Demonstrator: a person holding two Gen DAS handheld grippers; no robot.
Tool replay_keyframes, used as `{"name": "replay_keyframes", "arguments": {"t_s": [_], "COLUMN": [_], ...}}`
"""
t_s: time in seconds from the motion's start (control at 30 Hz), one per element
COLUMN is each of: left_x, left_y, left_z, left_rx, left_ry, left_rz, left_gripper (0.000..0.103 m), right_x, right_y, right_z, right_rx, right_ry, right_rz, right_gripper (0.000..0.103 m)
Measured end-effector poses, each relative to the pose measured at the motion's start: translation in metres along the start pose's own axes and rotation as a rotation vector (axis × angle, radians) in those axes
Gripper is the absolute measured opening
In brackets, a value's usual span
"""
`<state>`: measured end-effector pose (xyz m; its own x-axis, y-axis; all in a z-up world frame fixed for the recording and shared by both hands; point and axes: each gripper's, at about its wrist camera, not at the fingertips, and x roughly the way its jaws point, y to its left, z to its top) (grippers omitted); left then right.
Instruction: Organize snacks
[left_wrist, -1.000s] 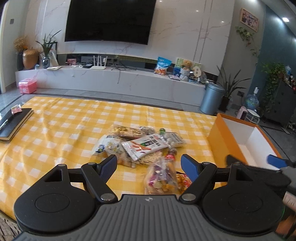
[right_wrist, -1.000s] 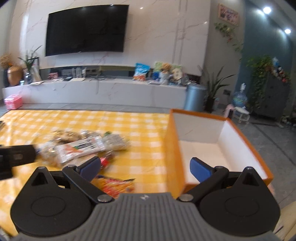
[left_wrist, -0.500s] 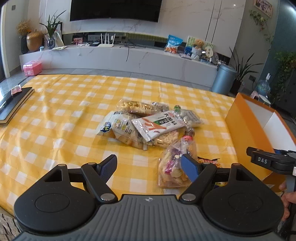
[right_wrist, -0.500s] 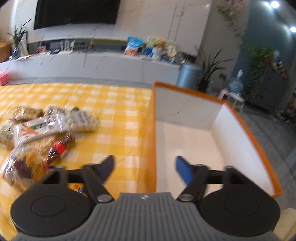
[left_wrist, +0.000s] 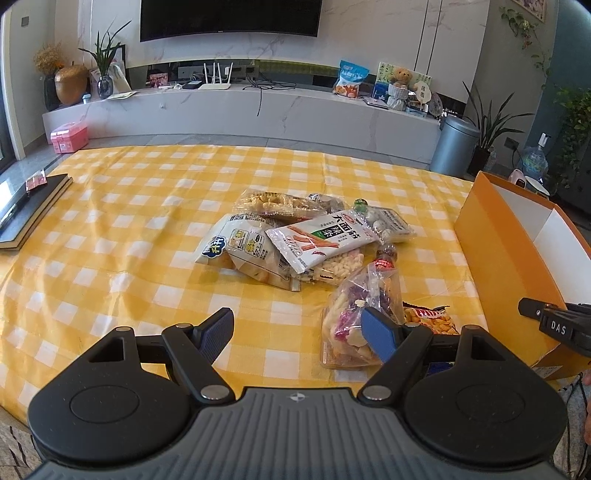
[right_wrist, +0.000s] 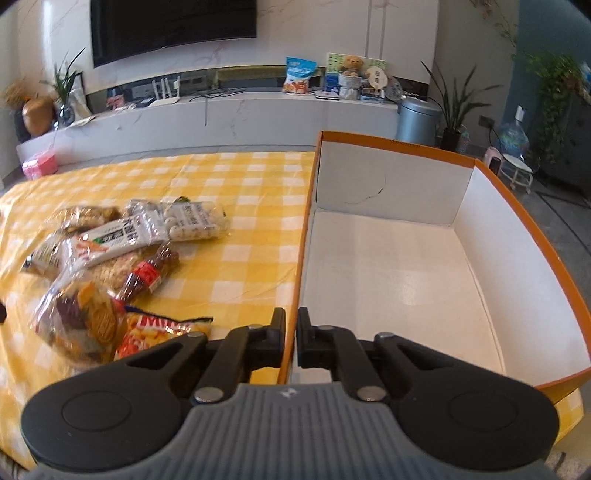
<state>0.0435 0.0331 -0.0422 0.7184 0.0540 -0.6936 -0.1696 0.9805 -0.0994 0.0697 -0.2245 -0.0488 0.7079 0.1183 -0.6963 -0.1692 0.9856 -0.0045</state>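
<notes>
The right gripper (right_wrist: 291, 341) pinches the near left wall of the orange box (right_wrist: 517, 206) between its jaws. The left gripper (left_wrist: 301, 330) hovers, jaws spread, before the snack packets (left_wrist: 314, 240) heaped mid-surface.

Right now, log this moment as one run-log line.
left gripper: open, empty, over tablecloth | right gripper: shut on orange box near wall | snack pile: on cloth | box: empty
</notes>
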Motion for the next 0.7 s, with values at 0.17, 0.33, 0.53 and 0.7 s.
{"name": "replay_keyframes", "arguments": {"t_s": [0.17,0.33,0.53,0.7], "left_x": [-0.001,-0.003,-0.010,-0.010], "left_y": [0.001,0.007,0.029,0.046], "left_z": [0.002,0.006,0.011,0.014], "left_rx": [-0.004,-0.009,-0.075,-0.079], "left_ry": [-0.005,-0.013,-0.037,-0.034], "left_rz": [0.003,0.019,0.028,0.026], "left_gripper": [0.092,0.092,0.092,0.092], "right_x": [-0.010,-0.058,-0.079,-0.056], "right_y": [-0.003,0.014,0.042,0.065], "right_z": [-0.004,-0.008,-0.009,-0.011], "right_rx": [0.005,-0.011,-0.065,0.015], "right_ry": [-0.017,-0.323,-0.397,-0.290], "right_rz": [-0.009,-0.098,0.021,0.125], "right_gripper": [0.003,0.030,0.048,0.073]}}
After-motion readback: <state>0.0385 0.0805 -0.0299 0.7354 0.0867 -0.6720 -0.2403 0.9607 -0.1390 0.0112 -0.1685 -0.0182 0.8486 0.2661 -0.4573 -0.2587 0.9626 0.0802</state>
